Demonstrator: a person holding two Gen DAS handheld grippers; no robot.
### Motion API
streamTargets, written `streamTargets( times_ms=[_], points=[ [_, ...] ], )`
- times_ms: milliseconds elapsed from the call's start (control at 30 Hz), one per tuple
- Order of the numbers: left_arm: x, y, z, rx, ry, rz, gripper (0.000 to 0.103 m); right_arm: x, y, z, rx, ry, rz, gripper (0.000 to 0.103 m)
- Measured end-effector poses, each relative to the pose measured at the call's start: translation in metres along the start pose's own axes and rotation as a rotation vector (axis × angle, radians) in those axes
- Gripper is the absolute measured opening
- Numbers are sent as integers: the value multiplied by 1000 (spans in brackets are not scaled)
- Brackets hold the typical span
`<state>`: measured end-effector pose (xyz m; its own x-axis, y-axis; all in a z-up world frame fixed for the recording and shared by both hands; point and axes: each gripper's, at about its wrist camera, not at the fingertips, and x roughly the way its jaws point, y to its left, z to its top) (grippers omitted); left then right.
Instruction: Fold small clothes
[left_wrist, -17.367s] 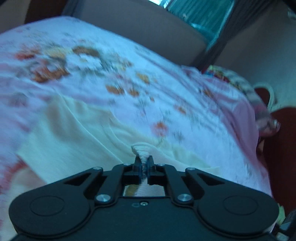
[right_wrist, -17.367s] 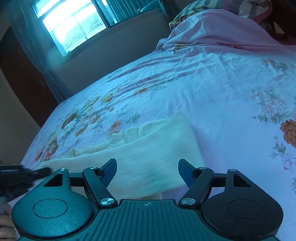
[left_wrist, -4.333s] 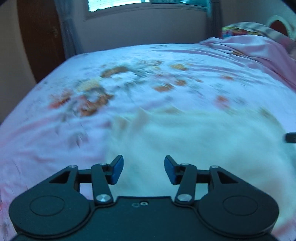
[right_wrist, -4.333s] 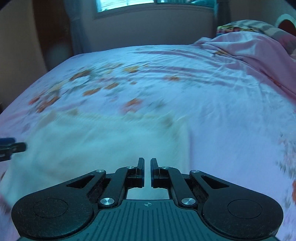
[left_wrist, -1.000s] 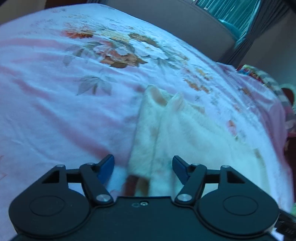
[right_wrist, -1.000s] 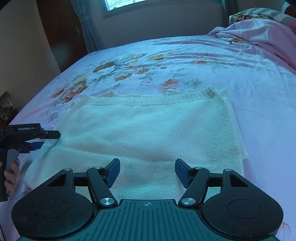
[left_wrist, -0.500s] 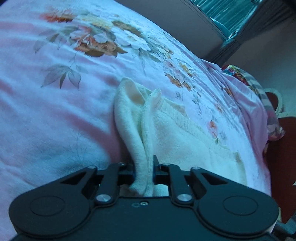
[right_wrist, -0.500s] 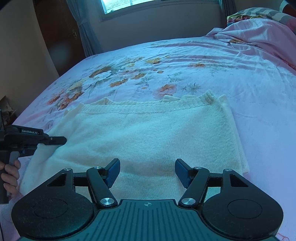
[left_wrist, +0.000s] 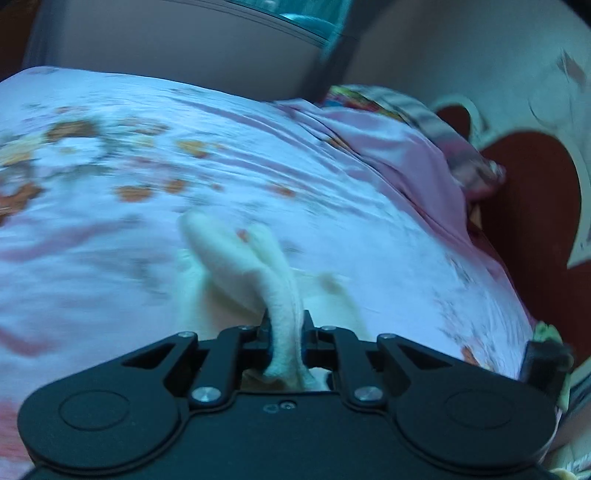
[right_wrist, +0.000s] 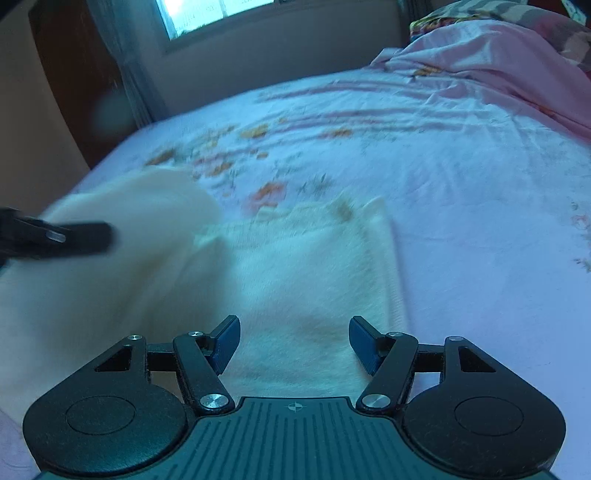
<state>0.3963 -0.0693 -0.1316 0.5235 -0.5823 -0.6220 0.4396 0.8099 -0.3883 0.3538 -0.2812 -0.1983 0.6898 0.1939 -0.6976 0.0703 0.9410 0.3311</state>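
A pale pink bedsheet (right_wrist: 461, 206) printed with orange flowers covers the bed and lies in shallow creases. At the far right end a crumpled pink blanket (right_wrist: 491, 62) is heaped up, with a striped pillow (right_wrist: 491, 9) just behind it (its pattern is blurred in the left view). A window (right_wrist: 218, 14) glows in the far wall, a grey curtain (right_wrist: 127, 70) hangs beside it, and a dark wooden panel (right_wrist: 74, 74) stands to the left. A dark red headboard (left_wrist: 535, 192) rises past the blanket.
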Motion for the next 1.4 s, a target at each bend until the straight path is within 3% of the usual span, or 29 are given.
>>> streamTargets(
  times_ms=[67,133,200,267,367,400,533,633,767,900,1100,1167,1233,1367,1400],
  points=[
    [24,-25,-7,2,32,7,9,-13,-14,1,12,-7,11,65],
    [51,-43,-19,0,112,54,13,-22,-27,-1,16,12,18,65],
    [60,-46,-28,-100,189,25,15,-31,-41,-6,29,13,21,65],
    [58,-54,-33,-124,204,-15,15,-37,-52,-10,52,14,28,65],
    [43,-64,-32,-119,193,-60,15,-45,-62,-16,88,18,50,65],
    [37,-63,-28,-111,177,-56,21,-48,-63,-16,99,14,64,65],
    [12,-43,-24,-74,118,46,22,-62,-58,-14,129,-3,113,65],
    [-8,-19,-34,-54,123,127,22,-64,-44,-16,142,8,169,65],
    [-17,5,-63,-45,165,178,22,-47,-33,-19,188,64,201,65],
    [-21,11,-94,-5,159,186,22,-25,-36,-16,268,103,215,65],
    [-22,18,-97,-41,138,149,22,9,-31,6,268,111,202,64],
    [-22,19,-96,-37,139,140,22,20,-31,9,270,120,194,50],
    [-24,20,-97,-38,136,130,22,27,-33,13,269,113,181,28],
    [-24,22,-97,-34,125,121,22,33,-30,20,236,113,186,21],
    [-24,21,-97,-31,119,122,22,33,-25,21,205,101,184,15]
  ],
)
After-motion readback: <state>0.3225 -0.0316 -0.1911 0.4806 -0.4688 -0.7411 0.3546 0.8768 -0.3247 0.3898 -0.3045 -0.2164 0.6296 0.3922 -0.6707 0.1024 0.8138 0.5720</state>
